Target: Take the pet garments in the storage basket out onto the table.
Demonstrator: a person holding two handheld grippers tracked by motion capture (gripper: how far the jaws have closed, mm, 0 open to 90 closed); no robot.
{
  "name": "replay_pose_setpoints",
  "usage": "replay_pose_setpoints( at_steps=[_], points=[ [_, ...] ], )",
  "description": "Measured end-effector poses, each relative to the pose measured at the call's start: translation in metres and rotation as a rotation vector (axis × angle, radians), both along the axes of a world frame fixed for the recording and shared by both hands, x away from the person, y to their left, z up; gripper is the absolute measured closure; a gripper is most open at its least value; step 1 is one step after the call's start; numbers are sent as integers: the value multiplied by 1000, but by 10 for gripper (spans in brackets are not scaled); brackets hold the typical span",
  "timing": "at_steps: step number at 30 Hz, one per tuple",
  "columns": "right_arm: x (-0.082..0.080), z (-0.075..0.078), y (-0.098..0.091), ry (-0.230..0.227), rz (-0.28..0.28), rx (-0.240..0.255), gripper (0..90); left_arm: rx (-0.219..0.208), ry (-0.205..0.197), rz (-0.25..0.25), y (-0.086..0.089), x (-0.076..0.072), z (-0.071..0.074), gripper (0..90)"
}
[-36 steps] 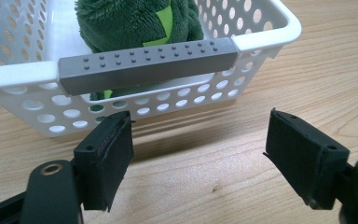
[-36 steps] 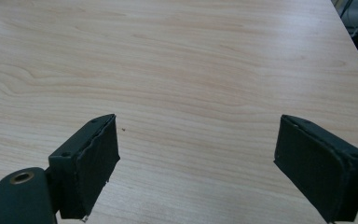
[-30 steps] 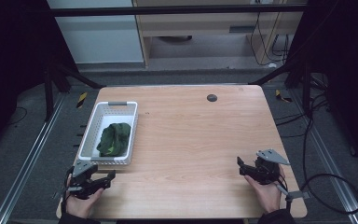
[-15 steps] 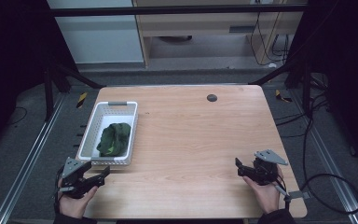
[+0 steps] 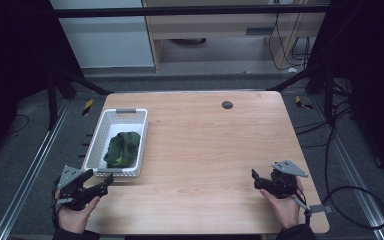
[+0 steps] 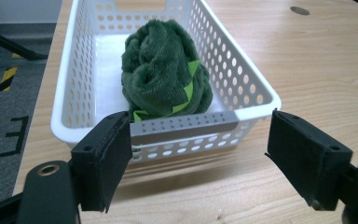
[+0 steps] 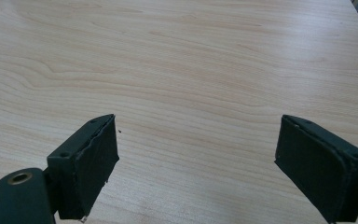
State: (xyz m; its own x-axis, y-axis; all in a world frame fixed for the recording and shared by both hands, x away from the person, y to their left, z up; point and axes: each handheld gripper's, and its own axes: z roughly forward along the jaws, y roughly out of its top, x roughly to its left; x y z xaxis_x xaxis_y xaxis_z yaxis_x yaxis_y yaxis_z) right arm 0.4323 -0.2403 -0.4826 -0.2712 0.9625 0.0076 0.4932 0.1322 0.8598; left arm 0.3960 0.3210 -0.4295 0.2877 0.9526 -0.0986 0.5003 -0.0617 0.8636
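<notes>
Left gripper (image 5: 101,184): near table edge, jaws apart, aimed at the basket's near end. Right gripper (image 5: 256,180): near edge at right, jaws apart over bare table (image 7: 205,70).

Basket (image 6: 256,88): white, perforated, just beyond the left gripper. Cloth (image 6: 165,74): dark green, bunched, lying inside the basket.

Step, as judged: approach, nothing held. Next move likely needs the left gripper lifted over the near rim and down onto the cloth.

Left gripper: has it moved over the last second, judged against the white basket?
Yes. The left gripper has slid back toward the person and outward to the table's left edge, away from the near end of the white basket. Its jaws stand open.
</notes>
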Motion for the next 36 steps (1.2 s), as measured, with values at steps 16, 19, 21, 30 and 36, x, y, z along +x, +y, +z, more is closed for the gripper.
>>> replay_pose_setpoints(
  at_steps=[16,19,21,30,36],
  points=[
    [-2,3,-4,-10,-17,16,122,-7,-28,-5,-3,20,24,199],
    [-2,3,-4,-11,-18,18,123,-8,-35,-3,-2,23,28,198],
    [-2,3,-4,-15,-18,18,124,-12,-45,3,0,27,33,197],
    [-3,4,-4,-12,-21,22,125,-8,-47,10,2,42,40,193],
    [-3,4,-3,-11,-14,13,125,3,-40,7,0,55,46,191]
  ],
)
